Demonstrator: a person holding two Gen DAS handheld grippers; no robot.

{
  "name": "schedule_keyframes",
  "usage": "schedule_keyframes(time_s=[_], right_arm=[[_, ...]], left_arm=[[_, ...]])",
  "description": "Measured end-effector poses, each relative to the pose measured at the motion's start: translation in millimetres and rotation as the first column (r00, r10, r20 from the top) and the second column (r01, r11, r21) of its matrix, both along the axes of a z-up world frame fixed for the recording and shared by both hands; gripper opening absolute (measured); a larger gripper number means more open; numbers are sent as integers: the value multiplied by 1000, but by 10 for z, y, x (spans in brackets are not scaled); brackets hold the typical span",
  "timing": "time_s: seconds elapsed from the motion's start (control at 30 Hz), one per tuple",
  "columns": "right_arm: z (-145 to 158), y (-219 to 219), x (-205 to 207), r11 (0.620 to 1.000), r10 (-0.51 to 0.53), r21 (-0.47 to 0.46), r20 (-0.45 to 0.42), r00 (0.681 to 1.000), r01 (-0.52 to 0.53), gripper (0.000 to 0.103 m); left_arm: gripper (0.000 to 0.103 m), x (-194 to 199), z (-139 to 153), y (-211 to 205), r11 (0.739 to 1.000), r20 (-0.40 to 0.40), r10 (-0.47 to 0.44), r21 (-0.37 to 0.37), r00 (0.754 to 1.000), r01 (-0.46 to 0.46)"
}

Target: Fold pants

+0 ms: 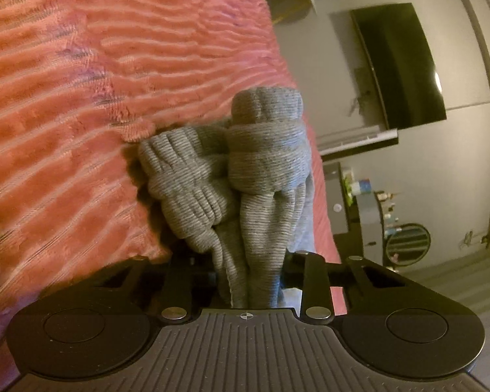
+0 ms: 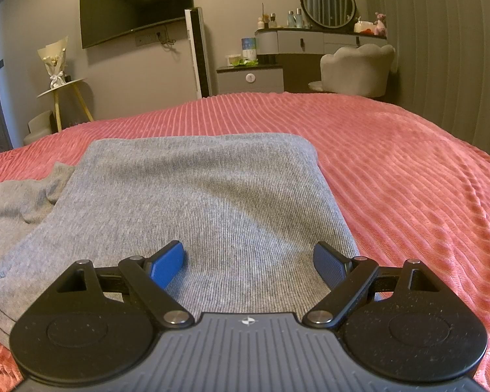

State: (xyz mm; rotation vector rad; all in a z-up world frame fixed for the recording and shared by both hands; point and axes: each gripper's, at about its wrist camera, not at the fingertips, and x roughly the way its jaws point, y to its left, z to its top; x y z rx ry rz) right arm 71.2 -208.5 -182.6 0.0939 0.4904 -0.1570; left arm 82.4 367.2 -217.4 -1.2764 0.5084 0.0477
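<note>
Left gripper (image 1: 250, 268) is clamped on a bunched-up wad of the gray pants (image 1: 232, 176), cuffs sticking out straight ahead over the pink bedspread (image 1: 81, 98). Over on the right, the pants (image 2: 192, 202) lie flat on the bedspread (image 2: 408, 179), long side running away from the camera. The right gripper (image 2: 248, 261) hangs above them, jaws spread wide, holding nothing.

Left gripper (image 1: 250, 271): rolled to one side and pitched slightly downward, jaws drawn in tight on a bunch of pants (image 1: 232, 176). Right gripper (image 2: 249, 263): level, pitched slightly downward, jaws spread wide, blue pads (image 2: 166, 263) exposed, gripping nothing.
</note>
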Motion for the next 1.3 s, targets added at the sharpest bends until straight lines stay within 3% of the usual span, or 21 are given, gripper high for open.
schedule_keyframes(time_s=[0.17, 0.3, 0.4, 0.57, 0.7, 0.8, 0.83, 0.97, 1.07, 1.13, 1.23, 1.3], right_arm=[[49, -29, 8, 1000, -1, 30, -14, 1000, 2, 86], [125, -123, -46, 992, -23, 127, -1, 1000, 23, 86], [180, -199, -108, 978, -48, 203, 12, 999, 44, 86], [274, -243, -193, 967, -69, 245, -6, 998, 68, 86], [307, -278, -256, 960, -80, 269, -11, 997, 80, 86], [291, -314, -284, 953, -106, 284, -18, 994, 107, 86], [288, -325, -284, 950, -111, 292, -19, 994, 112, 86], [274, -329, -265, 948, -121, 294, -22, 992, 123, 86], [257, -281, -226, 959, -116, 258, -31, 993, 120, 86], [247, -262, -210, 963, -114, 243, -33, 993, 119, 86], [230, -253, -187, 966, -114, 230, -36, 993, 120, 86], [229, -249, -176, 968, -116, 220, -37, 993, 122, 86]], left_arm=[[27, 2, 223, -85, 998, 44, -5, 61, 999, 2], [26, -11, 394, -117, 997, 86, -15, 77, 996, 8], [25, -13, 435, -141, 997, 65, -9, 79, 998, 4], [24, -17, 546, -211, 992, 54, -22, 123, 998, 15], [24, 25, 508, -195, 995, 31, -17, 97, 999, 13], [30, 47, 432, -166, 998, 35, -28, 54, 999, 26], [40, 66, 406, -156, 999, 26, -28, 39, 999, 27], [43, 186, 275, -165, 998, -45, -34, 48, 998, 36], [46, 305, 120, -168, 999, -88, -30, 8, 996, 31], [40, 364, 57, -166, 1000, -88, -16, -2, 996, 16], [23, 419, 19, -145, 1000, -79, -14, -27, 997, 12], [17, 425, 88, -164, 999, -86, -21, 29, 996, 24]])
